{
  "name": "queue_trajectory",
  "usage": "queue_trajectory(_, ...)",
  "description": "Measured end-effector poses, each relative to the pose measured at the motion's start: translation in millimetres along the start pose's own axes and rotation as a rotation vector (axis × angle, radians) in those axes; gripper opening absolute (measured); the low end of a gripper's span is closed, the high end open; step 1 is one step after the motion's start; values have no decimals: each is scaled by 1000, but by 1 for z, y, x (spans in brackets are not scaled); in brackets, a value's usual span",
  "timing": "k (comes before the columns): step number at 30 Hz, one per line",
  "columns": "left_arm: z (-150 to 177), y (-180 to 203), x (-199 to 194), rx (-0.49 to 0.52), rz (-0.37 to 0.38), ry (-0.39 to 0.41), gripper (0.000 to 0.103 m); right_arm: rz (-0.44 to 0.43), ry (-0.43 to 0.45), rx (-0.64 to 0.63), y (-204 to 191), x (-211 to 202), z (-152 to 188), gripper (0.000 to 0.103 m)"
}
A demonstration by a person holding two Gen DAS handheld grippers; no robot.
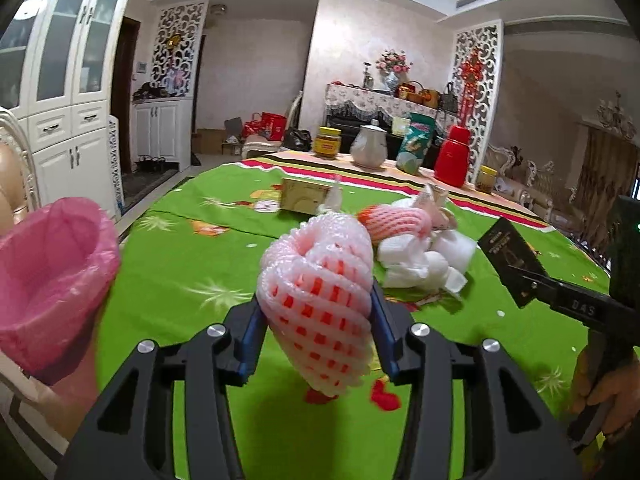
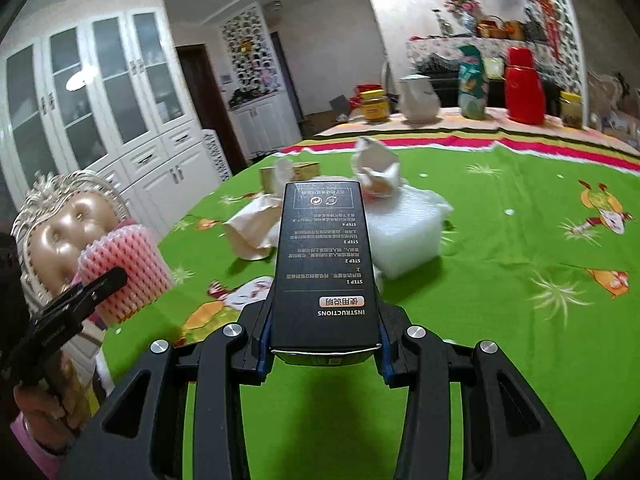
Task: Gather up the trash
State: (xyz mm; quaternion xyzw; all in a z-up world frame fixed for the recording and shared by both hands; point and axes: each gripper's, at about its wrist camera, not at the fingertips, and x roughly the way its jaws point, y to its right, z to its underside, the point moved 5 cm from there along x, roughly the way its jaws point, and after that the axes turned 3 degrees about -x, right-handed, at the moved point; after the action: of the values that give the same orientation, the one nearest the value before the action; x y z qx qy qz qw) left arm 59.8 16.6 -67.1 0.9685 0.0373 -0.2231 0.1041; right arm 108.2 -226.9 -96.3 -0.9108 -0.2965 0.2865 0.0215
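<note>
- Two hand-held grippers are in view. The left gripper [image 1: 316,312] has its blue pads pressed on a pink foam fruit net [image 1: 320,292], held up over the green tablecloth [image 1: 168,272].
- The right gripper [image 2: 325,344] clamps one black box [image 2: 326,264] printed with instructions, which sticks out forward between its fingers.
- In the left wrist view that same box shows at the right edge, and a hand [image 1: 600,384] grips the handle below it.
- One bin lined with a pink bag [image 1: 52,276] stands at the near left edge of the table, its mouth open, just left of the held net.
- Trash left on the cloth, mid-table: one more pink foam net [image 1: 396,220], one heap of white foam sheet and crumpled tissue [image 1: 424,260], and one small yellowish carton [image 1: 304,198] farther back to the left.
- Along the far edge of the table stand five things: two yellow-lidded jars [image 1: 327,142], one at each end; one white teapot [image 1: 370,146]; one green packet [image 1: 416,144]; and one red flask [image 1: 454,156].
- One ornate chair back [image 2: 68,232] shows at the near left in the right wrist view, behind the held net.
</note>
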Motion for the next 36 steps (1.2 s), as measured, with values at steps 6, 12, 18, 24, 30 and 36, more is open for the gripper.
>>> queue_trajectory(6, -6, -32, -19, -13, -31, 25, 45, -58, -8, -101, -38, 6, 2, 40)
queue_trajectory(12, -14, -68, -39, -46, -51, 56, 45, -112, -22, -226, -81, 14, 4, 40)
queue_trajectory(18, -23, -106, -67, -60, -96, 117, 45, -179, -56, -280, -120, 32, 2, 40)
queue_trajectory(24, -37, -148, -87, -91, -163, 164, 47, -287, -65, -311, -175, 55, -11, 40)
queue_trajectory(30, -47, -210, -96, -140, -252, 165, 48, -371, -48, -349, -235, 82, -34, 40)
queue_trajectory(36, -49, -269, -86, -165, -307, 123, 48, -445, -61, -374, -293, 117, -51, 40)
